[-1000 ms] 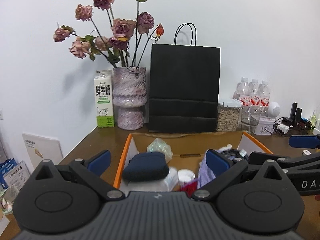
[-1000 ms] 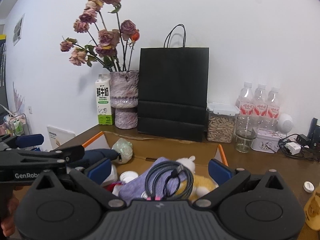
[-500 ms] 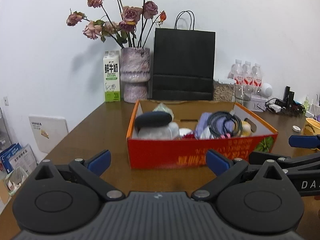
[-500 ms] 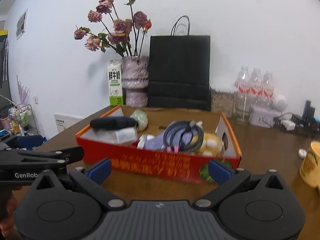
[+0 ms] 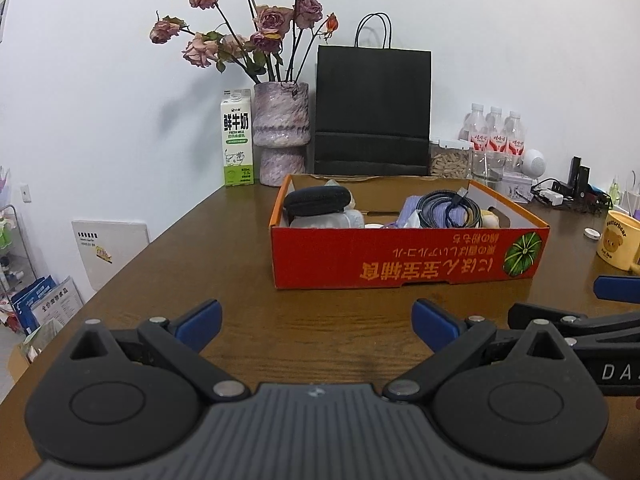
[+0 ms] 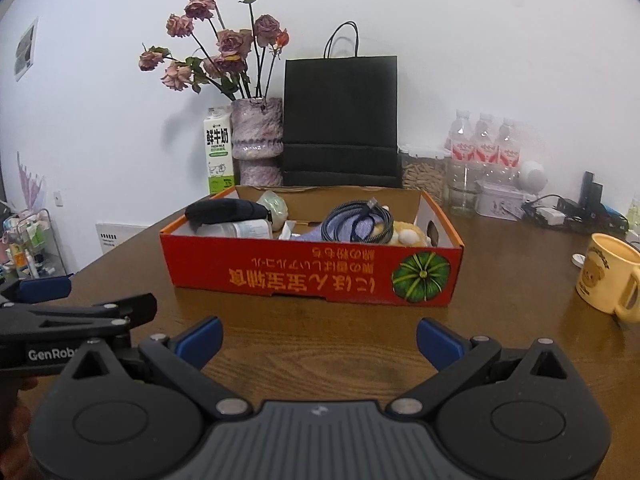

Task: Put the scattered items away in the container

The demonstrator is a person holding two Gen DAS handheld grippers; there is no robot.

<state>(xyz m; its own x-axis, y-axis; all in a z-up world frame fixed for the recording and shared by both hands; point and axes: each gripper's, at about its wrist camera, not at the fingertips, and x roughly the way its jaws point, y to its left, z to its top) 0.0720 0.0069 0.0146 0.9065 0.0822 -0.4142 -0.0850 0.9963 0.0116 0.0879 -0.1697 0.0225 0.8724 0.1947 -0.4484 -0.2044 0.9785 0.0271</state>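
Note:
A red cardboard box (image 5: 404, 260) (image 6: 312, 276) stands on the brown table. It holds a dark pouch (image 5: 318, 200) (image 6: 226, 212), a coiled dark cable (image 5: 450, 208) (image 6: 360, 220) on purple cloth, a plastic bottle (image 6: 240, 229) and a yellow plush toy (image 6: 408, 237). My left gripper (image 5: 316, 326) is open and empty, low over the table in front of the box. My right gripper (image 6: 318, 342) is open and empty, also in front of the box. Each gripper shows at the edge of the other's view.
A yellow bear mug (image 6: 608, 278) (image 5: 622, 242) stands right of the box, with a small white cap (image 5: 592, 233) near it. Behind the box are a black paper bag (image 5: 372, 112), a vase of dried roses (image 5: 282, 132), a milk carton (image 5: 237, 138), water bottles (image 6: 484, 142) and cables.
Both grippers have pulled back from above the box and now sit lower, in front of it over the table. Both stay open and empty.

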